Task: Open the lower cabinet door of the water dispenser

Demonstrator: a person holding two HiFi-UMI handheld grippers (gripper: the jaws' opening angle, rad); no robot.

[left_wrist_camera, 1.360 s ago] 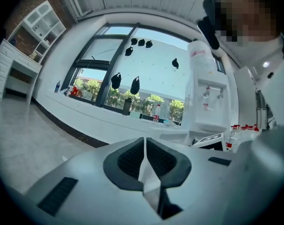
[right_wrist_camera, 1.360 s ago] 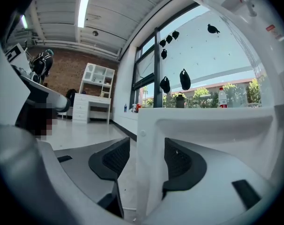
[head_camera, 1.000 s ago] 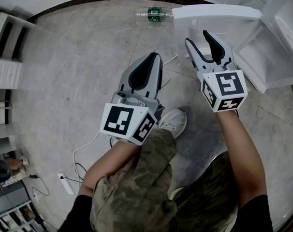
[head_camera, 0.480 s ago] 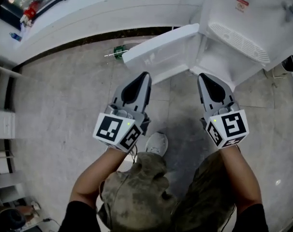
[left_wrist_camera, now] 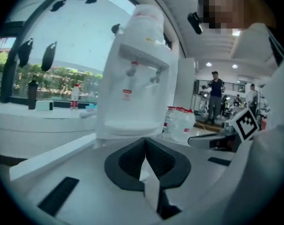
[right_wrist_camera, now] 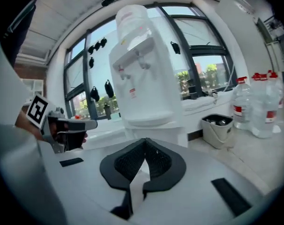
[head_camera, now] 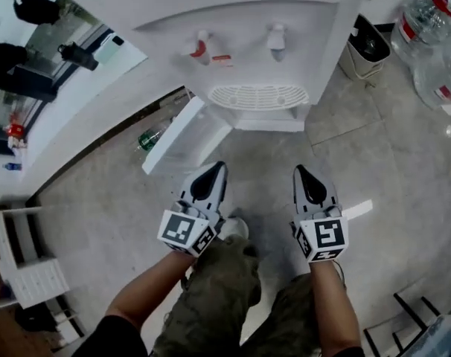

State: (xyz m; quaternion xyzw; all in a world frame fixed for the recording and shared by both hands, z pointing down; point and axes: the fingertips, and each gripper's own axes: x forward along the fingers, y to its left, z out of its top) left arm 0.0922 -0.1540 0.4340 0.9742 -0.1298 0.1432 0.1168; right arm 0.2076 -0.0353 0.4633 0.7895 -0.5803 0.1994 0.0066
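Grey floor tiles (head_camera: 374,162) are filling the head view, with the white water dispenser (head_camera: 240,21) standing at the far side against a window wall. Its lower cabinet door (head_camera: 173,136) is hanging open, swung out to the left, and a green bottle (head_camera: 147,138) is lying on the floor just beside it. A bin (head_camera: 367,50) and water jugs (head_camera: 426,28) are sitting to the far right. The left gripper (head_camera: 213,169) and right gripper (head_camera: 303,174) are hovering side by side near the person's knees, well apart from the dispenser, both pointing toward it.

In the left gripper view, the jaws of the left gripper (left_wrist_camera: 145,143) are pressing together with nothing between them; the dispenser (left_wrist_camera: 132,78) is rising beyond, the open door (left_wrist_camera: 53,151) reaching out at the left.

In the right gripper view, the right gripper (right_wrist_camera: 145,145) is likewise showing its jaws closed and empty, facing the dispenser (right_wrist_camera: 142,69), with the bin (right_wrist_camera: 219,128) and jugs (right_wrist_camera: 259,107) at the right.
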